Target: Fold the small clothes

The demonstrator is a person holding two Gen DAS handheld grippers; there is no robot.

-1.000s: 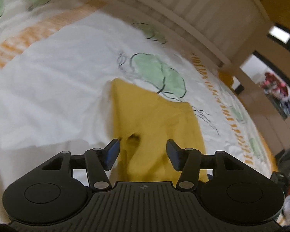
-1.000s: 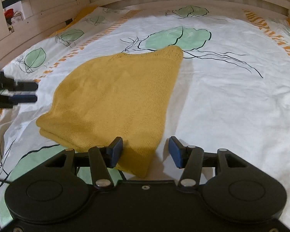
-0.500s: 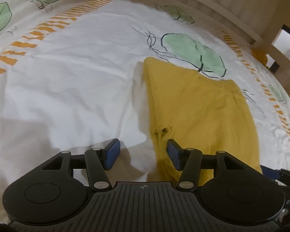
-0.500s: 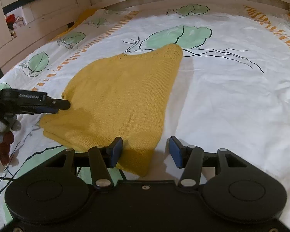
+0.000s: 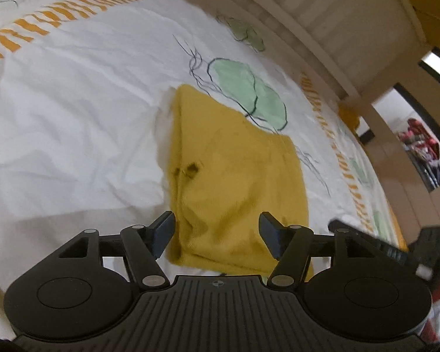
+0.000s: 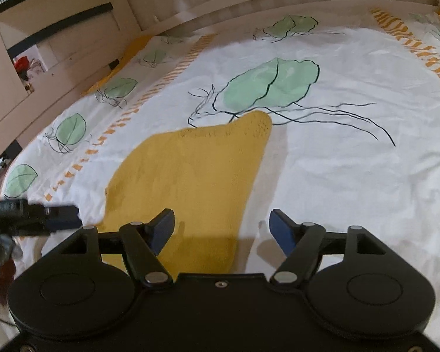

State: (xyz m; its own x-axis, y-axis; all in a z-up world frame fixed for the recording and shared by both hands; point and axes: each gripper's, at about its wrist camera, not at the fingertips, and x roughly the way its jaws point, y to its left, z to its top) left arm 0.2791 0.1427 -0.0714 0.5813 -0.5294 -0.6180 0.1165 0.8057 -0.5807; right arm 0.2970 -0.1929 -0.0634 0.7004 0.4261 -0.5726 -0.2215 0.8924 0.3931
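Two grippers over one yellow knit [image 5: 231,182], lying flat on the white leaf-print bedspread [image 5: 73,123]. From the left wrist view: left gripper [image 5: 217,236] poised just short of the knit's near edge, fingers [image 5: 162,233] spread and opening wider, nothing pinched, near corner of the cloth showing between them but no pad pressing on it. Knit seen here as a folded slab running away from the fingers, long axis roughly straight ahead and leaning slightly right, far end touching the green leaf print, left border thick and doubled, with a small dark pucker close by it. At the right edge of this view, blurred, the other tool reaching in beside the knit. From the right wrist view: right gripper [image 6: 221,230] likewise spread and opening, empty, its left finger [image 6: 161,230] above the knit's near right border, its right finger above bare bedspread, so the cloth edge passes between them. Knit [image 6: 187,182] here broad near the fingers and tapering to a rounded far tip aimed up-right at the big leaf; long axis running ahead. Both near; by appearance the left better centred on the cloth. Likely next: a pinch at the near edge and a carry toward the far end, judged from the layout only.
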